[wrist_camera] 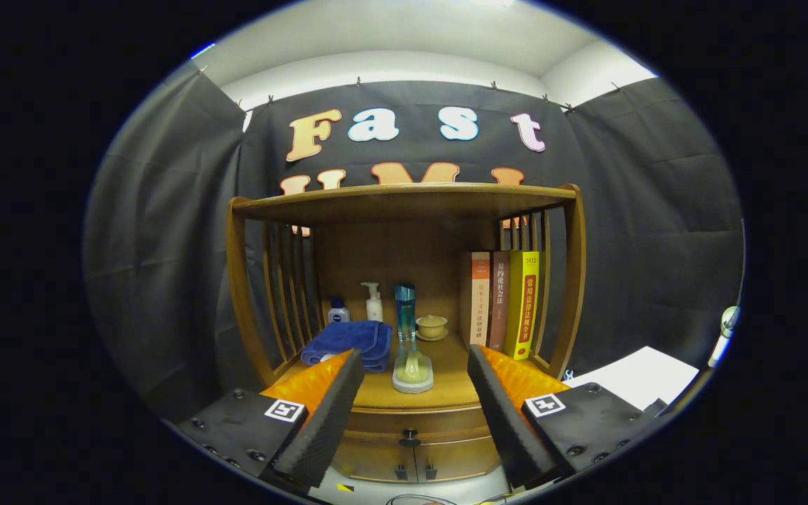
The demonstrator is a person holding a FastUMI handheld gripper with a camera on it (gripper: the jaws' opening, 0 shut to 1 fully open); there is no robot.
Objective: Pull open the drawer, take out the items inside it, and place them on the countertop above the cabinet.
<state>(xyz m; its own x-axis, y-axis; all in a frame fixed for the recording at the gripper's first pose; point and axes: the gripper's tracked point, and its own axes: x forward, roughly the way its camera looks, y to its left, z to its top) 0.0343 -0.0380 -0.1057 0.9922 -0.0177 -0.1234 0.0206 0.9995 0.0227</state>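
A wooden cabinet with slatted sides stands ahead of me. Its drawer sits closed under the countertop, with a small dark knob at its middle. My gripper is open, its two fingers spread wide and holding nothing. The knob lies between and below the fingertips, some way beyond them. On the countertop, between the fingers, stands a pale bottle on a white coaster.
The countertop also carries a folded blue towel, a small blue-capped bottle, a white pump bottle, a tall blue bottle, a lidded cup and three upright books. Two small doors sit below the drawer. A white sheet lies to the right.
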